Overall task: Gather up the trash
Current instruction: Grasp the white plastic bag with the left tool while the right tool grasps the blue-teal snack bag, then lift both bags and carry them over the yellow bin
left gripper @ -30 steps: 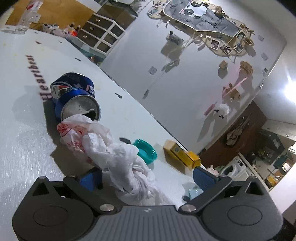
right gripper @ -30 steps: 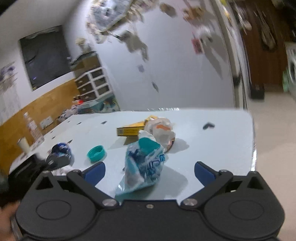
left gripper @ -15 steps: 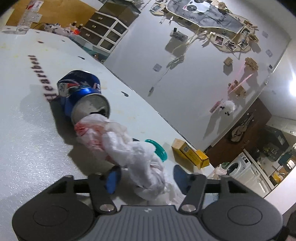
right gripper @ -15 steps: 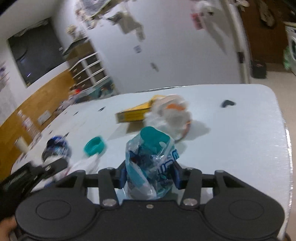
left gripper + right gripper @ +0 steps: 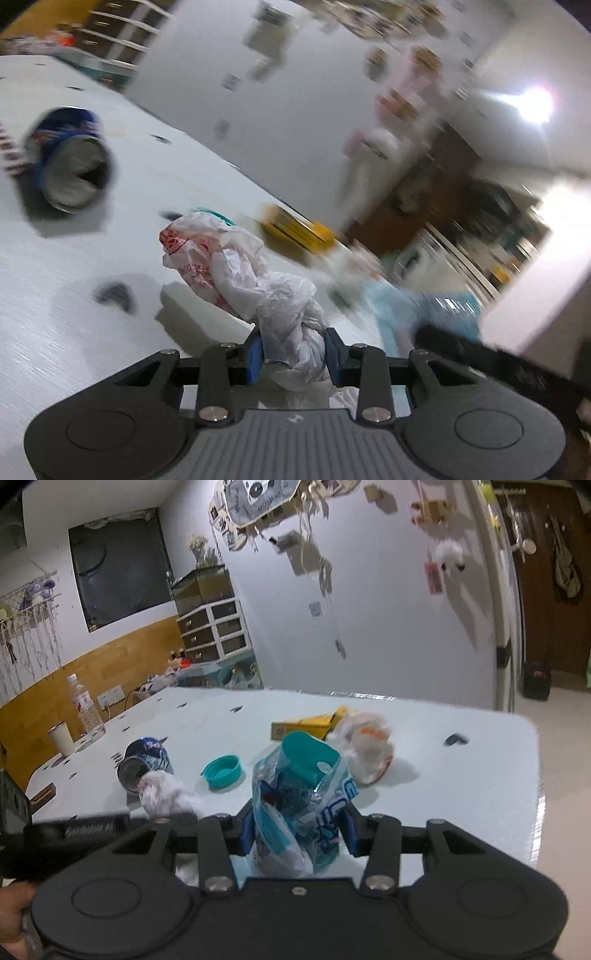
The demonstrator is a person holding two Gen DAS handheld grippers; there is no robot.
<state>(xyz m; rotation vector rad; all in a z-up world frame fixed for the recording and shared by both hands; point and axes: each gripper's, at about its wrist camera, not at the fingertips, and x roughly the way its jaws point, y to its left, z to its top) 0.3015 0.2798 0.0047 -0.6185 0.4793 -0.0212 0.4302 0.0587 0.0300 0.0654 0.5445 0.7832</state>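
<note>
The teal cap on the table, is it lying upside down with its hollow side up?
Yes, the teal cap shows its open inside facing upward.

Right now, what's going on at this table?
A person is clearing trash with a handheld gripper in each hand. The left gripper is shut on a crumpled white plastic bag; the right gripper is shut on a blue snack wrapper. On the white table lie a blue soda can on its side, a teal cap, a yellow box and another crumpled bag, none of them picked up.
</note>
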